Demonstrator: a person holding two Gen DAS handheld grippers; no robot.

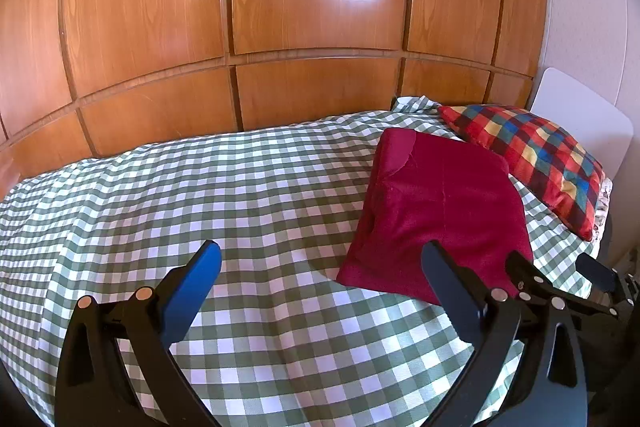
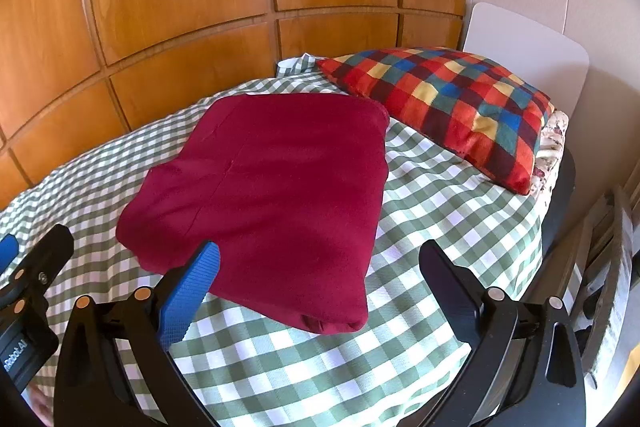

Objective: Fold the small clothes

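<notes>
garment [image 2: 272, 195], dark red, lies folded into a thick rectangle on my checked bedspread [image 1: 200, 187], both grippers [image 1: 320, 267] [image 2: 320, 267] gaping empty.

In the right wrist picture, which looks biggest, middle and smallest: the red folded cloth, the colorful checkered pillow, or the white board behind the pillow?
1. Red folded cloth: fills the most picture, though it is also nearest the camera.
2. Checkered pillow.
3. White board: smallest showing, but the pillow hides its lower part, so its real size is unsure.
</notes>
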